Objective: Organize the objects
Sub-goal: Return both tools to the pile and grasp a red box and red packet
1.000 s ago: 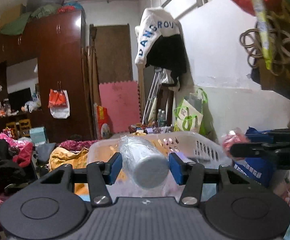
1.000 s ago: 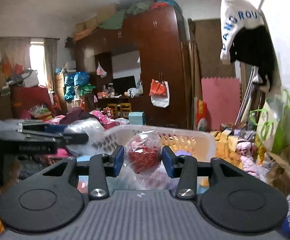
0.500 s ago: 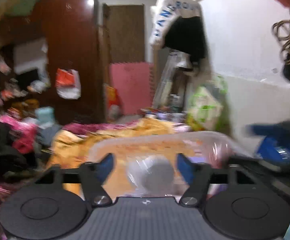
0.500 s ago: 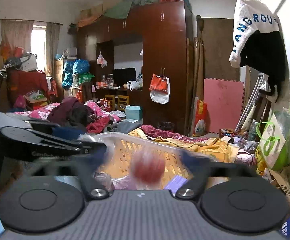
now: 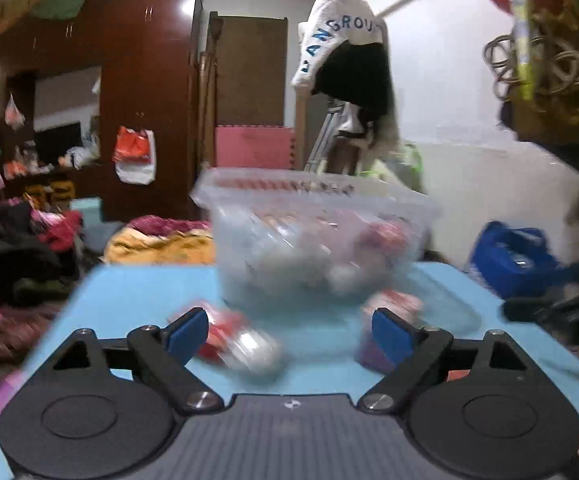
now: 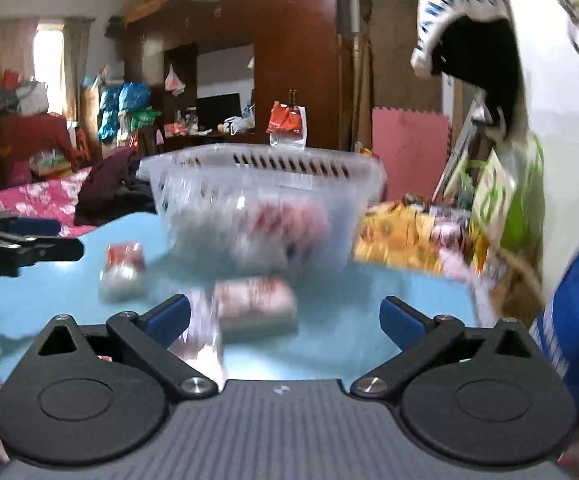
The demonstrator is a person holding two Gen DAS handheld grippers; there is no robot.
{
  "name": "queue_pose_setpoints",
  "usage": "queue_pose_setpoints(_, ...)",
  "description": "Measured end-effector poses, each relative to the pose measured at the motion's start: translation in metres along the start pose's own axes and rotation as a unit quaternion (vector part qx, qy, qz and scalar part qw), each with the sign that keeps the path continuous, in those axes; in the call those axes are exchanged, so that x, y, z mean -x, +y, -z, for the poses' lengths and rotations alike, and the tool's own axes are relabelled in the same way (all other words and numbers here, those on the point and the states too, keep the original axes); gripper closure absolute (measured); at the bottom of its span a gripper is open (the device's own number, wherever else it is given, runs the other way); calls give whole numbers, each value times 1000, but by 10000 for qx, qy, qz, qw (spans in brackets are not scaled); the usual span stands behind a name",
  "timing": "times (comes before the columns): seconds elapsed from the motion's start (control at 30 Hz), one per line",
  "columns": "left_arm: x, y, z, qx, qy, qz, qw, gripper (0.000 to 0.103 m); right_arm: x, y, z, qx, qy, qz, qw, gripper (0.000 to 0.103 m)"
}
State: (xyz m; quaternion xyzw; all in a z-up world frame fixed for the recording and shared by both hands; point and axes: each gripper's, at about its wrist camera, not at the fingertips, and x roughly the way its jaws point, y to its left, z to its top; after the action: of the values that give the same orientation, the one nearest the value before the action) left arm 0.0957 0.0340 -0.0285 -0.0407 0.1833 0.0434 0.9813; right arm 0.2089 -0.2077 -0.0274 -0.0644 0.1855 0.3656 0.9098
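Observation:
A clear plastic basket (image 5: 313, 236) stands on a light blue table (image 5: 129, 300), with wrapped items inside, blurred. It also shows in the right wrist view (image 6: 261, 208). My left gripper (image 5: 289, 332) is open and empty, low over the table in front of the basket. A red and silver wrapped item (image 5: 245, 348) lies just beyond its left finger, a red and purple packet (image 5: 381, 320) by its right finger. My right gripper (image 6: 285, 316) is open and empty. A red and white packet (image 6: 255, 304) lies between its fingers, a small wrapped item (image 6: 123, 272) further left.
The other gripper shows at the frame edges (image 5: 549, 308) (image 6: 21, 246). A blue bag (image 5: 509, 256) stands right of the table. Clothes and bedding (image 5: 157, 240) are piled behind it. A dark wardrobe (image 5: 141, 100) and a hanging jacket (image 5: 349, 68) stand at the back.
Both grippers let go of their items, the white bottle and the red wrapped ball, over the basket, opened wide, then pulled back and down to table level. The frames are motion-blurred.

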Motion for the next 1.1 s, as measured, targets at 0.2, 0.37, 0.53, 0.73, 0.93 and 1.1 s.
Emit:
queue_pose_setpoints(0.2, -3, -48, 28, -747, 128, 43, 9971, 12, 1, -14, 26, -593, -169, -579, 9964, 0)
queue_pose_setpoints(0.37, -13, -70, 51, -1074, 380, 332, 9929, 12, 6, 7, 33, -174, -181, -564, 9981, 1)
queue_pose_setpoints(0.53, -24, -75, 61, -1149, 551, 435, 9909, 23, 11, 25, 40, 181, -258, -656, 9974, 10)
queue_pose_setpoints(0.73, -15, -72, 63, -1334, 200, 149, 9907, 51, 1, 32, 44, 280, -75, -760, 9967, 21)
queue_pose_setpoints(0.93, -9, -63, 61, -1372, 13, 77, 9905, 51, -3, 39, 49, 423, 39, -607, 9972, 22)
queue_pose_setpoints(1.1, -11, -59, 60, -1308, 83, 104, 9913, 51, -8, 42, 50, 511, 236, -538, 9970, 36)
